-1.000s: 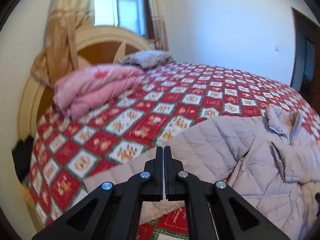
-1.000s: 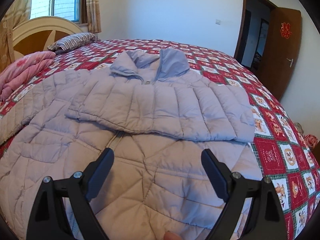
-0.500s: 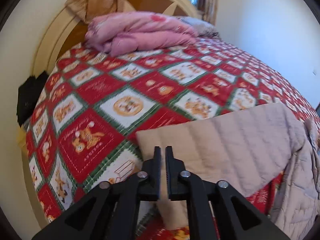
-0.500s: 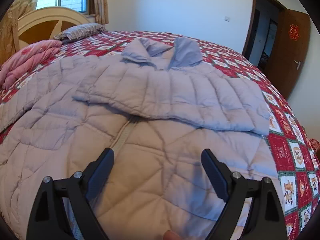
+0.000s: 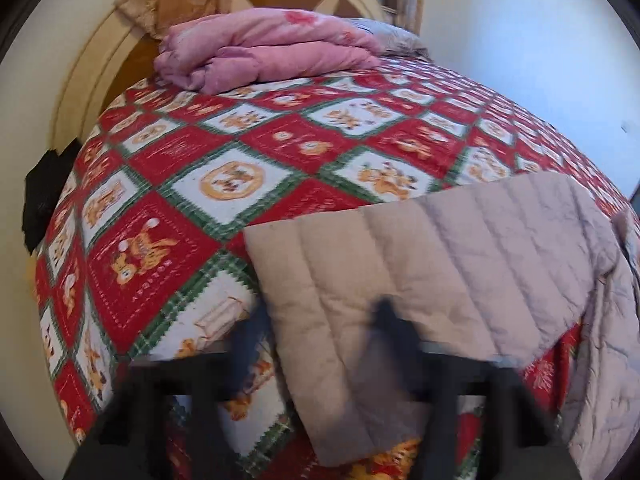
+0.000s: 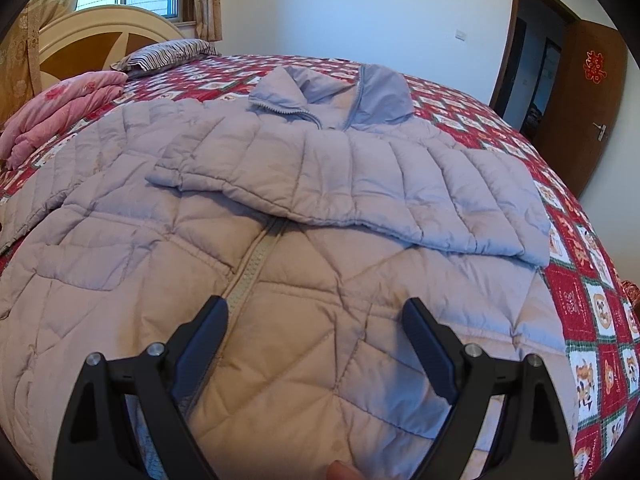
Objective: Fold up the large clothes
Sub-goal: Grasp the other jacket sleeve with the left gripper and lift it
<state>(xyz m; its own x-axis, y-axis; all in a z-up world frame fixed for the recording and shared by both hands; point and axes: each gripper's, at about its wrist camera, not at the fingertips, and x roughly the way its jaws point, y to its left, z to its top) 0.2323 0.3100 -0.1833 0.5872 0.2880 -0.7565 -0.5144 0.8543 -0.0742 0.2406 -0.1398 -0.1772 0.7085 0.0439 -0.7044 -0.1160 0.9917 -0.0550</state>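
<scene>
A pale grey quilted jacket [image 6: 304, 240] lies front up on the bed, its right sleeve [image 6: 360, 184] folded across the chest. In the left wrist view its left sleeve [image 5: 400, 264] lies flat, cuff end towards me. My left gripper [image 5: 320, 320] is open and motion-blurred, one finger on each side of the cuff end, close above it. My right gripper [image 6: 316, 316] is open and empty, hovering over the jacket's lower front by the zip [image 6: 252, 264].
The bed has a red patterned quilt [image 5: 248, 152]. A folded pink blanket [image 5: 264, 52] and a striped pillow [image 6: 168, 54] lie near the headboard [image 6: 92, 40]. An open wooden door [image 6: 580, 96] stands at the right.
My left gripper has opened from shut and moved in over the sleeve's cuff end. My right gripper has edged closer over the jacket's front, still open.
</scene>
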